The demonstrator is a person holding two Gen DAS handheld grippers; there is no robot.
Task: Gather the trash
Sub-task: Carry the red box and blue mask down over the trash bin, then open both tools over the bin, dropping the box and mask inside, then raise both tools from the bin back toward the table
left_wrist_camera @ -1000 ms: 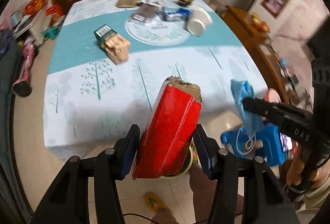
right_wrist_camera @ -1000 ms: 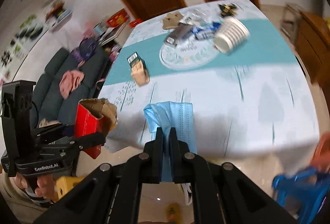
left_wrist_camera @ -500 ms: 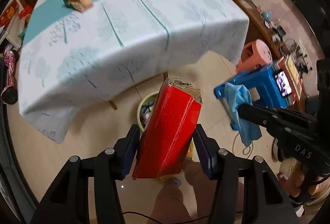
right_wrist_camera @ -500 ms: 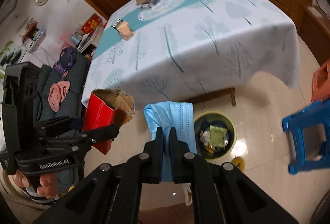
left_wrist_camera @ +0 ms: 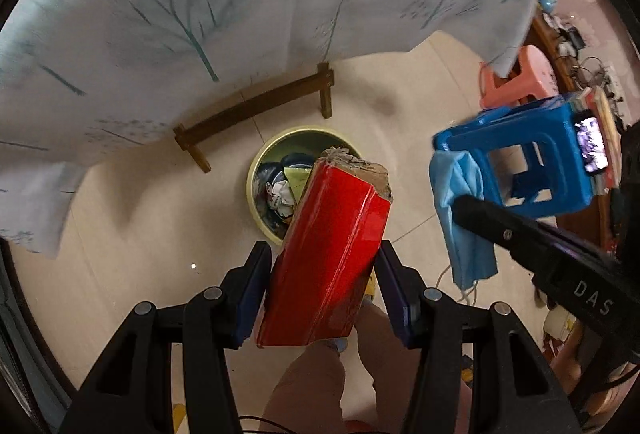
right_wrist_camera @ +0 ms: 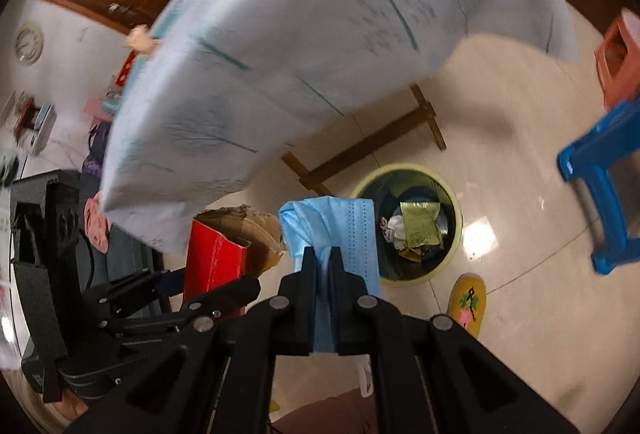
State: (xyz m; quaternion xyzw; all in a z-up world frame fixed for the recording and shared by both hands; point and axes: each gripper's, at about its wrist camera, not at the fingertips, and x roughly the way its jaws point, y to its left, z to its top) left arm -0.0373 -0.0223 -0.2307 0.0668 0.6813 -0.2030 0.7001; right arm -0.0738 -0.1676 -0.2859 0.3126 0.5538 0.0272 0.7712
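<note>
- Presently my left gripper (left_wrist_camera: pixel 320 286) clamps the torn red carton (left_wrist_camera: pixel 328 254) above the trash bin (left_wrist_camera: pixel 256 170); released off-centre, it could strike the rim.
- Right gripper (right_wrist_camera: pixel 323 258), pressed together on the blue face mask (right_wrist_camera: pixel 352 230), sits beside the bin; the light mask may drift onto the floor (right_wrist_camera: pixel 520 82).

The only lettering that can be read is "DAS", in pale capitals on the black plastic body of the right gripper (left_wrist_camera: pixel 472 208), which reaches in just beside the blue plastic stool (left_wrist_camera: pixel 536 158) in the left wrist view. The bright phone screen (left_wrist_camera: pixel 592 148) at that stool's far side is too blurred to read.
</note>
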